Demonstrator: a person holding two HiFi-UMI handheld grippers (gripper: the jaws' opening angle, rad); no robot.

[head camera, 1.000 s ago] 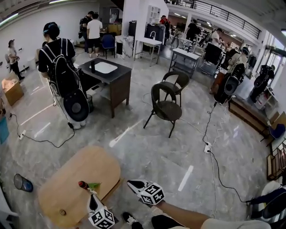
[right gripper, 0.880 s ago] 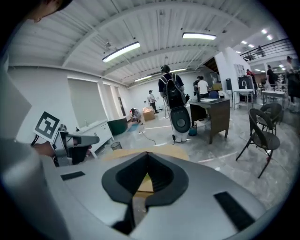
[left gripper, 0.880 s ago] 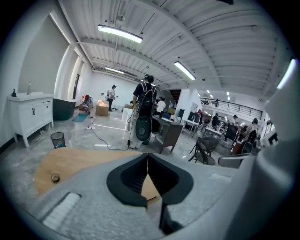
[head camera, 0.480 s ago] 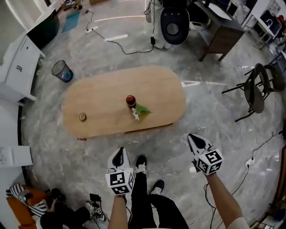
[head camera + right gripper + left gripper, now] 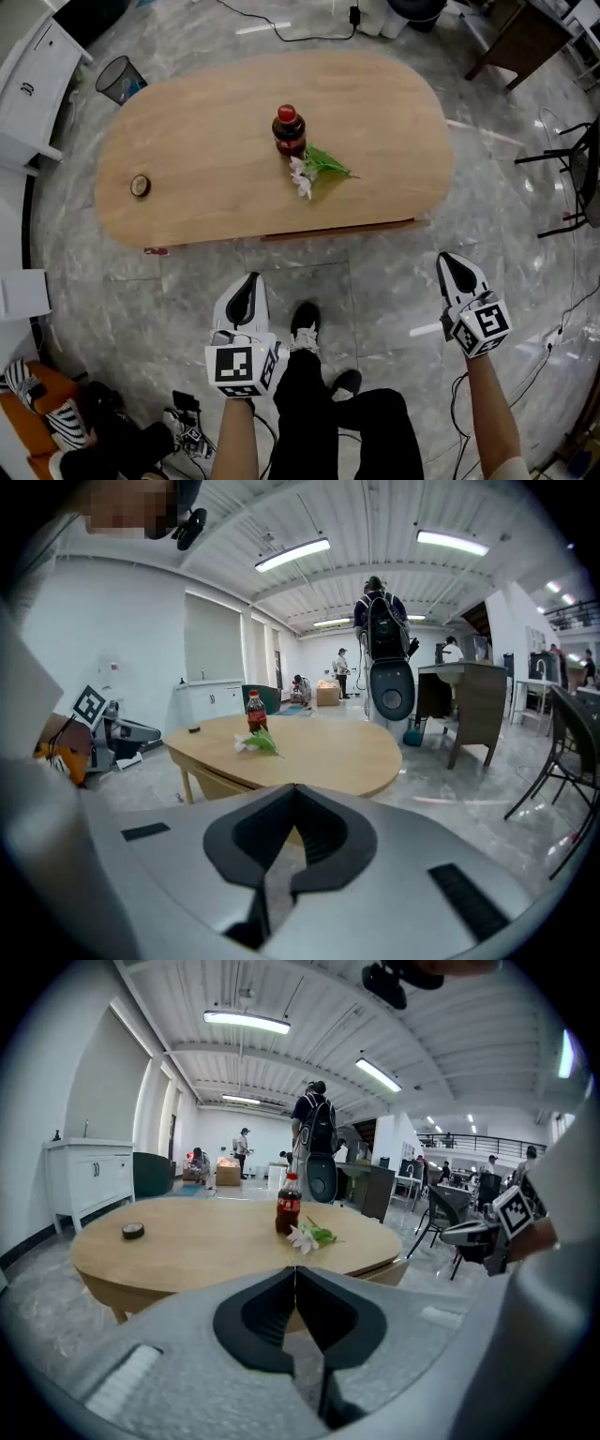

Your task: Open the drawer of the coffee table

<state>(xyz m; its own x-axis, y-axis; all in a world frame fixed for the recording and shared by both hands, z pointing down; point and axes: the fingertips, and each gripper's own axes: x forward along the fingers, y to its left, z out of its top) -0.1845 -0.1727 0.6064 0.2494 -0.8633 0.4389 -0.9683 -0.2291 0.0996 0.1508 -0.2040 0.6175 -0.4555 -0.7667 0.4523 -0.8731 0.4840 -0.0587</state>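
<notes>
The oval wooden coffee table (image 5: pixel 206 187) fills the upper half of the head view. Its drawer front (image 5: pixel 337 230) shows as a darker strip under the near edge, flush with it. On top stand a cola bottle (image 5: pixel 288 129), a flower sprig (image 5: pixel 314 171) and a small round object (image 5: pixel 140 185). My left gripper (image 5: pixel 246 286) hangs over the floor short of the table's near edge, shut and holding nothing. My right gripper (image 5: pixel 457 265) hovers off the table's right end, also shut and empty. The left gripper view looks across the tabletop (image 5: pixel 187 1241); the right gripper view shows the drawer (image 5: pixel 223 782) from the side.
A mesh waste bin (image 5: pixel 120 78) and a white cabinet (image 5: pixel 37 75) stand to the table's left. A black chair (image 5: pixel 577 178) and cables lie to the right, a dark desk (image 5: pixel 520 37) beyond. My shoes (image 5: pixel 305 323) stand between the grippers; bags (image 5: pixel 56 412) lie lower left.
The head view has tipped from the room down onto the table, which now looks closer. Both grippers have dropped lower toward the table's near side and stay shut.
</notes>
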